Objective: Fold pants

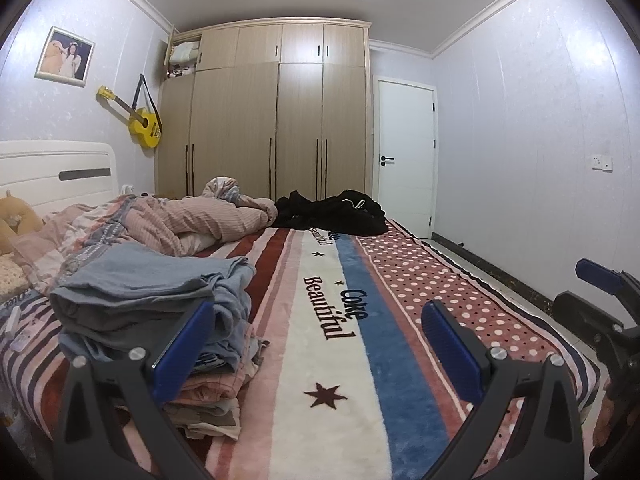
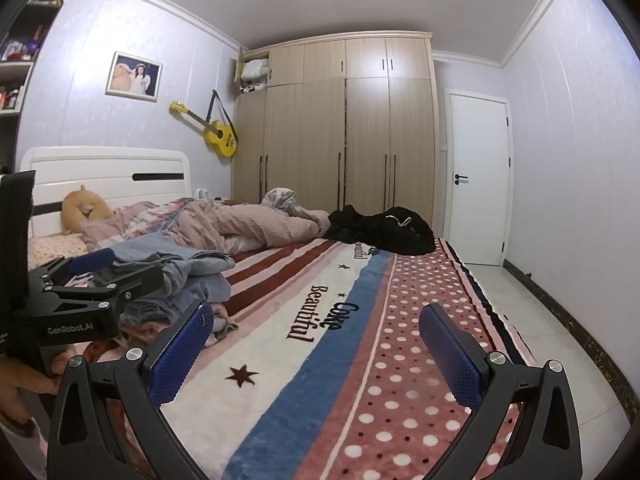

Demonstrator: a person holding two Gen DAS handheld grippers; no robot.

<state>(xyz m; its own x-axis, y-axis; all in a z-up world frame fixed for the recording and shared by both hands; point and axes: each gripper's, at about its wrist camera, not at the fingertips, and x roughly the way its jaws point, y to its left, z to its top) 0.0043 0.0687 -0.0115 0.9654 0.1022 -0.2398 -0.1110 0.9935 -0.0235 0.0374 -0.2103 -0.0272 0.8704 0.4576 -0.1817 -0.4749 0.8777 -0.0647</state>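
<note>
I see black pants [image 1: 332, 214] crumpled in a heap at far end of bed [image 1: 400, 280], on striped blanket [image 1: 344, 360], well apart from both tongs. Left tongs [image 1: 318, 346] released, jaws wide, nothing btwn them, hovering low over blanket beside stack of folded clothes [image 1: 160, 300]. Right tongs [image 2: 314, 350] also released, empty, level w/ left tongs, aimed toward pants.
</note>
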